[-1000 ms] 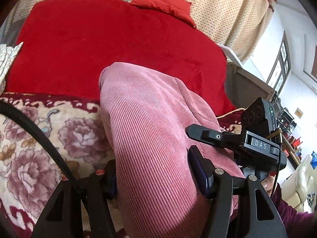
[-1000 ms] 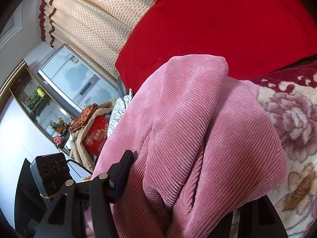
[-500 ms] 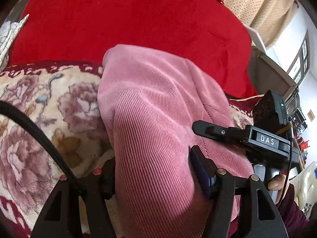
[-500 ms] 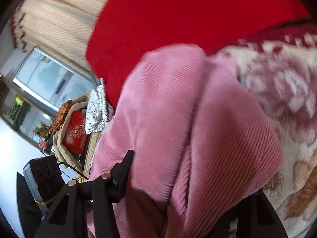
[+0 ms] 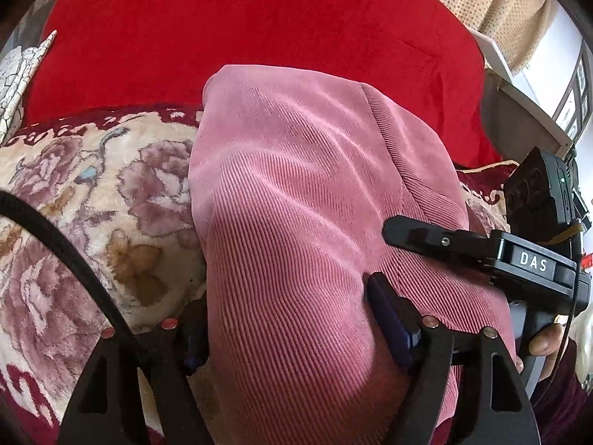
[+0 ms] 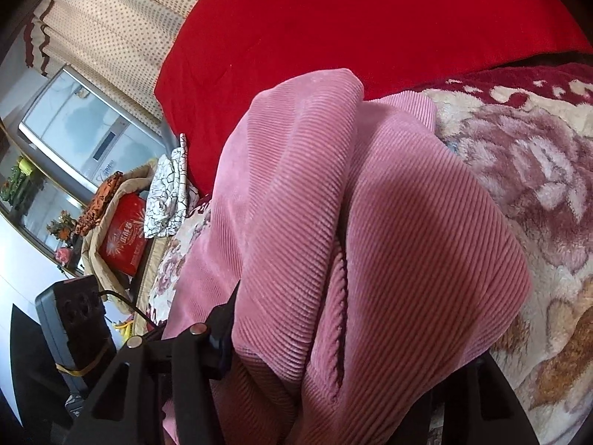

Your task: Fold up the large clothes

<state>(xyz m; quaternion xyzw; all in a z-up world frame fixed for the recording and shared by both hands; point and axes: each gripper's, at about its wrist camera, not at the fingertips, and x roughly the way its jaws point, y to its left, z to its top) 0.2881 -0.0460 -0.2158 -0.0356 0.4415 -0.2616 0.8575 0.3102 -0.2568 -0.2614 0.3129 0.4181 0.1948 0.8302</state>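
A pink corduroy garment (image 5: 296, 222) drapes forward from between the jaws of my left gripper (image 5: 292, 319), which is shut on it. The cloth hides most of both fingers. In the right wrist view the same garment (image 6: 370, 241) is bunched in thick folds, and my right gripper (image 6: 341, 337) is shut on it. The garment hangs over a floral blanket (image 5: 81, 200) on the bed. The right gripper also shows at the right of the left wrist view (image 5: 481, 248), held by a hand.
A red bedspread (image 5: 241, 29) lies beyond the floral blanket (image 6: 537, 170). Dotted cream curtains (image 6: 111, 18) hang behind it. At the bed's side stand a glass-fronted appliance (image 6: 85, 141), a red box in a bag (image 6: 122, 237) and a patterned white cloth (image 6: 166, 185).
Both grippers have tipped down toward the bed with the garment held. The curtains have slid out of the left view and more floral blanket shows.
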